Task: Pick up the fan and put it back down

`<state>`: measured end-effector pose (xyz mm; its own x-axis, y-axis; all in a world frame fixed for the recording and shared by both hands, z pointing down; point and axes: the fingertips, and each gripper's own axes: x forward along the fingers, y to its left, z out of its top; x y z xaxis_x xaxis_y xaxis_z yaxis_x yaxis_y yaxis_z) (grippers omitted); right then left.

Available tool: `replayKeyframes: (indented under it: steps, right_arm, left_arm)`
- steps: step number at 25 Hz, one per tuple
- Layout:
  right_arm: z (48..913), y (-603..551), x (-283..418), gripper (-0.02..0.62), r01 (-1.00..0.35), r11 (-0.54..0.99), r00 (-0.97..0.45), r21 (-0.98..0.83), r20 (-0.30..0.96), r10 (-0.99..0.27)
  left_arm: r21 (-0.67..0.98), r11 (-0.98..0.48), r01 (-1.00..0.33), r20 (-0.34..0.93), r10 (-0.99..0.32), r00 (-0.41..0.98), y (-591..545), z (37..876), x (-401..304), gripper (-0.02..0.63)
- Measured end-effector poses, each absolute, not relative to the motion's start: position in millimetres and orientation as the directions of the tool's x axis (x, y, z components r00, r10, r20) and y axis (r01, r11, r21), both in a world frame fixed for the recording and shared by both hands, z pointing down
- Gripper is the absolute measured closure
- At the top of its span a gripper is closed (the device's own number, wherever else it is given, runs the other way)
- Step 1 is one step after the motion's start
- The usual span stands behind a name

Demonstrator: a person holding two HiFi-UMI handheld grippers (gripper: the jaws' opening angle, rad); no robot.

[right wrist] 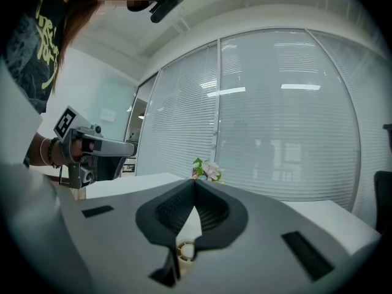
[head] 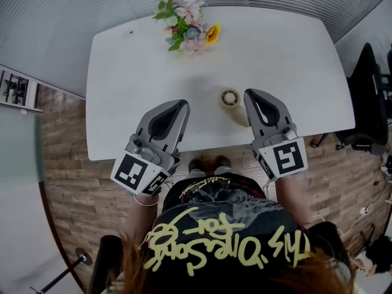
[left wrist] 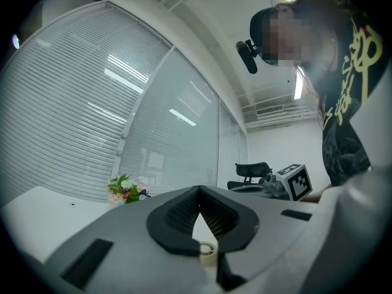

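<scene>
A big white surface [head: 122,72] fills the middle of the head view, and a wood floor [head: 73,182] lies under it. A person in a black shirt [head: 226,225] with yellow writing stands at the near edge and holds one tool in each hand. A black chair [head: 367,97] stands off to the right.

The left tool [head: 182,105] is held over the near part of the surface. Its two jaws are pressed tight together at the tip, with nothing between them. The right tool [head: 250,94] is held over the surface too. Its jaws are also closed tight on nothing.

A bunch of flowers [head: 187,26] sits at the far edge of the surface, well away from both tools.

The small round fan [head: 230,98] stands on the surface between the two tools. It is just beside the tip of the right tool, and neither tool holds it.
</scene>
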<state>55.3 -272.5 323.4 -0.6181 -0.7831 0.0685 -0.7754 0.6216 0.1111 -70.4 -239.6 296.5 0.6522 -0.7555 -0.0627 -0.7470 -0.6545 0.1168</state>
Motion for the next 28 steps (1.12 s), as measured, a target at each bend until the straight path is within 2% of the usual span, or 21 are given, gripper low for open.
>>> replayKeyframes:
  steps: [28]
  right_arm:
    - [327.9,-263.3,55.9,0.592,-0.757,0.639,-0.634,0.134,0.082,-0.769]
  left_arm:
    - [0.102,-0.656,-0.748,-0.052,-0.754,0.654,-235.0,297.1,-66.2,0.614]
